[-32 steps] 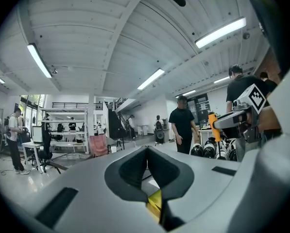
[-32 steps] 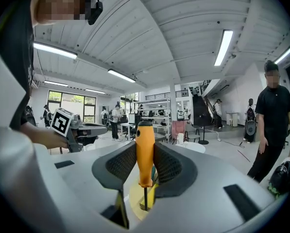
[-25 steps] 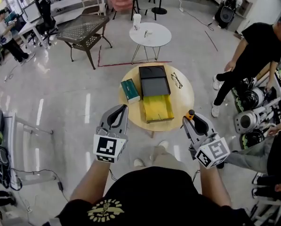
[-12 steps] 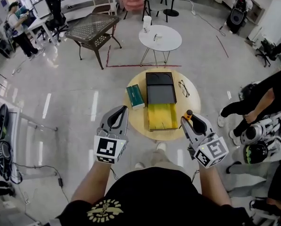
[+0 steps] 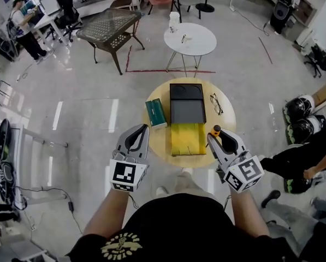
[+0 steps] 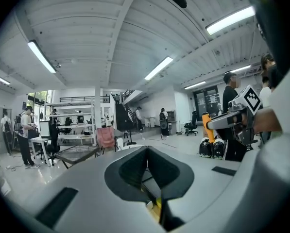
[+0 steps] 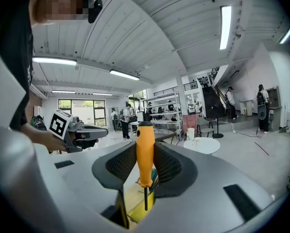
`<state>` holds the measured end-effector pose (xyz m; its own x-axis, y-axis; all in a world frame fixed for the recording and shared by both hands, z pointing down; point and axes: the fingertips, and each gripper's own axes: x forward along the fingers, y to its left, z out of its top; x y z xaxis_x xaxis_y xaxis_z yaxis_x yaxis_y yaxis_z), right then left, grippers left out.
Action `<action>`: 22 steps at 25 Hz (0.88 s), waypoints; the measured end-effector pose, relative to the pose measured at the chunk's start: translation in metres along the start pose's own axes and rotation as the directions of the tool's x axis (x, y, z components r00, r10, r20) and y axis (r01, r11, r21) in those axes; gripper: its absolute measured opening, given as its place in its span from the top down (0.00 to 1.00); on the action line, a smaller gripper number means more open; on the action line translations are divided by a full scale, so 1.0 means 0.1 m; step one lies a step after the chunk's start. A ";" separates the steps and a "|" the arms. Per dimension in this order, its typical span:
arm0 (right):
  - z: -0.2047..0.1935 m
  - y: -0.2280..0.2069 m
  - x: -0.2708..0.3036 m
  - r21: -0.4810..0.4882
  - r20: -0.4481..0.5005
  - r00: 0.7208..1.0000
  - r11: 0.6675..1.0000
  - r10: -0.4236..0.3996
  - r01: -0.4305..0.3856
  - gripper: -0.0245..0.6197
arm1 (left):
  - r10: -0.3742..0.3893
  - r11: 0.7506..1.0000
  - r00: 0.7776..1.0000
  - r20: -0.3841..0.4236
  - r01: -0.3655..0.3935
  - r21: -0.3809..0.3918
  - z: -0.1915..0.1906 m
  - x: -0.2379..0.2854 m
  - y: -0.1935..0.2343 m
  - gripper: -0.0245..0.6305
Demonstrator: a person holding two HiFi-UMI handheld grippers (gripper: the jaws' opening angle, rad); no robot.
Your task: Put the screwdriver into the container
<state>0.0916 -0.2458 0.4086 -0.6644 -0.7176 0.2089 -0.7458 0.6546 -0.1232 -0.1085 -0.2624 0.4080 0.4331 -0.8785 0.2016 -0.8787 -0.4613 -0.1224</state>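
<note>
While right gripper (image 7: pixel 145 166) pinches screwdriver (image 7: pixel 145 142) upright near container (image 5: pixel 177 142) | left gripper (image 6: pixel 146 155) pressed together

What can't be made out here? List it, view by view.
- Head view: the screwdriver shaft, hidden by the right gripper.
- Head view: print on the green box, too small.
- Left gripper view: the container, almost all behind the body of the left gripper.

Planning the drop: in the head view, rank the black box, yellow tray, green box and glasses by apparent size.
1. black box
2. yellow tray, slightly smaller
3. green box
4. glasses
All share one tabletop, so nearness barely matters.
</note>
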 end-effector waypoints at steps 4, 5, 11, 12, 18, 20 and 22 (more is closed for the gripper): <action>-0.07 -0.16 0.11 0.011 -0.019 1.000 1.000 0.012 -0.012 0.77 | 0.006 1.000 1.000 -0.012 -0.006 -0.002 -0.05 0.17 0.00 0.93; -0.10 -0.19 0.13 0.015 -0.025 1.000 1.000 0.016 -0.015 0.77 | 0.006 1.000 1.000 -0.016 -0.006 -0.006 -0.06 0.20 -0.01 0.93; -0.21 -0.34 0.30 0.034 -0.057 0.997 0.998 0.048 -0.046 0.77 | -0.014 1.000 0.999 -0.051 0.013 -0.018 -0.16 0.34 -0.13 0.93; -0.23 -0.36 0.33 0.037 -0.063 0.997 0.998 0.054 -0.051 0.77 | -0.017 1.000 0.998 -0.061 0.016 -0.022 -0.19 0.37 -0.14 0.93; -0.45 -0.52 0.54 0.074 -0.100 0.991 0.994 0.090 -0.083 0.77 | -0.020 0.999 0.996 -0.092 0.018 -0.027 -0.31 0.56 -0.15 0.93; -0.55 -0.54 0.62 0.089 -0.114 0.988 0.992 0.104 -0.094 0.77 | -0.018 1.000 0.996 -0.090 0.017 -0.021 -0.32 0.60 -0.14 0.93; -0.65 -0.58 0.70 0.104 -0.131 0.986 0.990 0.107 -0.094 0.77 | -0.014 1.000 0.996 -0.092 0.012 -0.018 -0.35 0.63 -0.12 0.93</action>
<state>0.0912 -0.3188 0.4933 -0.7282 -0.6061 0.3198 -0.6813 0.6907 -0.2424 -0.0778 -0.3084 0.4566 0.4247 -0.8570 0.2920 -0.8769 -0.4695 -0.1027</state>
